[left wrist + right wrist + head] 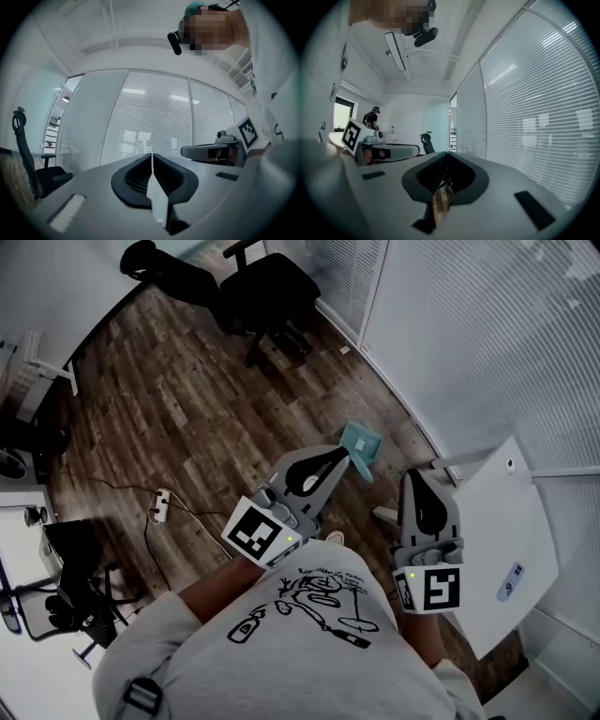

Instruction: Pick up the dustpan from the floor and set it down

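A teal dustpan [362, 448] lies on the wooden floor close to the glass wall, seen in the head view. My left gripper [339, 457] is held level above the floor, and its tip overlaps the dustpan's near edge in that view. Its jaws are shut with nothing between them, meeting in one thin line in the left gripper view [152, 157]. My right gripper [413, 478] hangs to the right of the dustpan, beside the white table. It too is shut and empty [447, 155]. Neither gripper view shows the dustpan.
A white table [511, 549] stands at the right against the blinds [469, 324]. A black office chair [267, 292] is at the far end of the floor. A power strip [159, 505] with a cable lies on the floor to the left. Dark equipment [66, 587] sits at the lower left.
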A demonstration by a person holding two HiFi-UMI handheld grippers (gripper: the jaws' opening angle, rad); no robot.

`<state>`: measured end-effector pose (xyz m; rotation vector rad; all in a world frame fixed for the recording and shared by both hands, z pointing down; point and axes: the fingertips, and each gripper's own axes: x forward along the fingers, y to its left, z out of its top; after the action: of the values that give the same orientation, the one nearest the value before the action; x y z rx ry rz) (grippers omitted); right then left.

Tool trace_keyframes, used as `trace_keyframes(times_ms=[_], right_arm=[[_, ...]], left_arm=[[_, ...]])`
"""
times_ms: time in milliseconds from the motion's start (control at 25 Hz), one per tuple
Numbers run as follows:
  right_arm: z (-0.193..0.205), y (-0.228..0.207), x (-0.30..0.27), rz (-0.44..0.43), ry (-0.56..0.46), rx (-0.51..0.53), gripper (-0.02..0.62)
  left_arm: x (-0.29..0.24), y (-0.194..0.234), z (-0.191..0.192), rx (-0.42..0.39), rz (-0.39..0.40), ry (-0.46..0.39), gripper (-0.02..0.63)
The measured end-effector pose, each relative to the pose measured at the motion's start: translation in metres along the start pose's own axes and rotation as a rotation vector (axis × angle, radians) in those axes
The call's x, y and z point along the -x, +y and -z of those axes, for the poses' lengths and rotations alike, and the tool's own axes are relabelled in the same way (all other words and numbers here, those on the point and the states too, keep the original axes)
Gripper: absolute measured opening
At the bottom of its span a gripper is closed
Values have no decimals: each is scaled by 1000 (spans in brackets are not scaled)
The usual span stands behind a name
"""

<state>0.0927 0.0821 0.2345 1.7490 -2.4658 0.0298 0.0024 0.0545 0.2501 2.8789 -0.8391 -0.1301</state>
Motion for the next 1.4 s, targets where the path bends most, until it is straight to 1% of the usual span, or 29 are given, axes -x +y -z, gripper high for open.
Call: trace_keyframes(times_ms=[160, 360, 560, 880, 1160, 1400], right_arm=[[-11, 2, -44, 16, -6, 14, 6], [-26, 10, -87, 28, -15, 33, 6], [-24, 12, -109, 40, -15, 29, 6], [-20, 0, -123, 28, -3, 19, 6], [-21, -34, -119, 27, 4, 14, 6], [-16, -66, -116, 28, 13, 6, 6]], left_arm=[[-7, 40, -9, -11, 24, -7, 6], [-6, 90, -26, -16, 26, -22, 6], [-10, 115, -31, -24, 31, -27, 6], [-28, 122, -30, -20, 29, -21, 6], [-59, 113, -31, -14, 22, -9, 6], [-90, 103, -23, 4, 27, 2, 6]])
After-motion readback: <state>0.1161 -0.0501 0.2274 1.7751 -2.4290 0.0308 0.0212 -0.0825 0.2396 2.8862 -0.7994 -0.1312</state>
